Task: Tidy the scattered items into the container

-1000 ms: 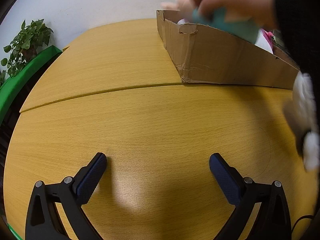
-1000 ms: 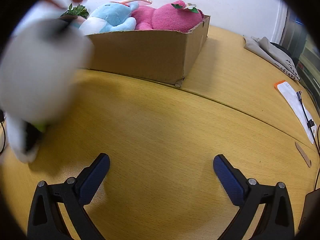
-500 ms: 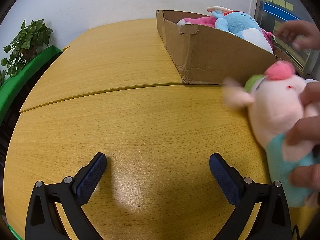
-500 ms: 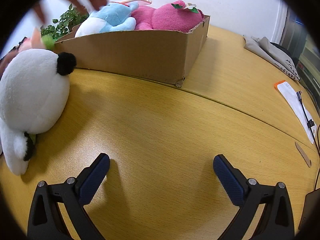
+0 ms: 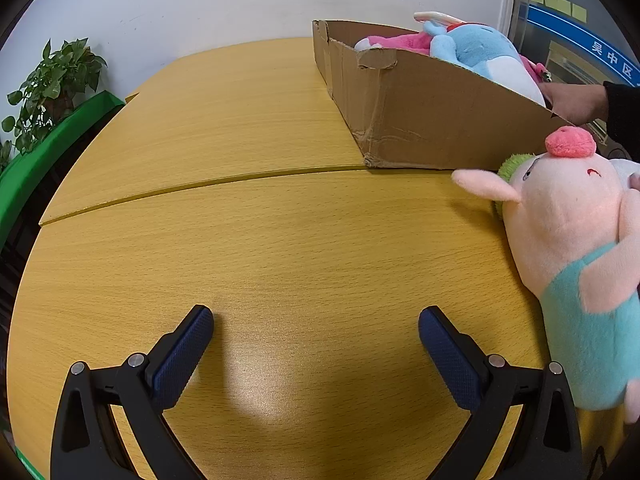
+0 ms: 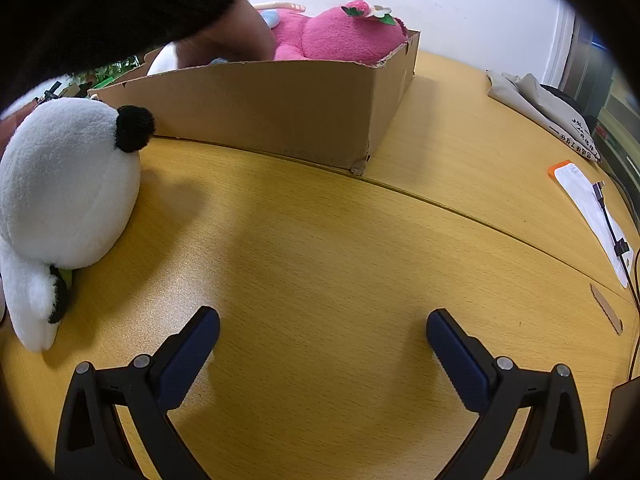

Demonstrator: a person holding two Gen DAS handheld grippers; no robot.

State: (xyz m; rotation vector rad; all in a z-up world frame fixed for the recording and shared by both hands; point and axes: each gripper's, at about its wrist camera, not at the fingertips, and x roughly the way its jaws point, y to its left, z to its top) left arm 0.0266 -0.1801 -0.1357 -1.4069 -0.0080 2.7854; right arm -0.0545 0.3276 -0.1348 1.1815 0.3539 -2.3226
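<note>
Plush toys lay partly inside and partly outside the shallow brown cardboard box (image 5: 420,120) that stood on the yellow wood-grain table (image 5: 280,240). Inside the box, a light blue and white plush toy (image 5: 480,50) rested against a bright pink plush toy (image 6: 340,36) topped with a small strawberry and a white flower. A bare hand (image 5: 572,100) in a black sleeve (image 6: 100,12) reached over the box's rim, close to the blue toy; whether it gripped anything could not be told.

Outside the box, a pale pink pig plush in a turquoise garment (image 5: 576,248) lay on the table just in front of the box's near wall, its snout pointing up and one ear stretched out to the side. A round white panda plush with black ears (image 6: 64,188) lay on the table as well, its head near the box's long wall, though contact could not be judged.

Both tools sat low over bare tabletop. The left gripper (image 5: 316,336) had its blue-padded fingers spread wide with nothing between them, and the right gripper (image 6: 323,338) was spread just as wide and likewise held nothing. The pig lay close beside the left gripper's outer finger.

Farther off, a leafy green potted plant (image 5: 52,88) stood by the white wall (image 5: 200,4). A folded grey cloth (image 6: 548,112), a white sheet with an orange edge (image 6: 588,204) and a thin dark cable (image 6: 612,228) lay on the table's far side.
</note>
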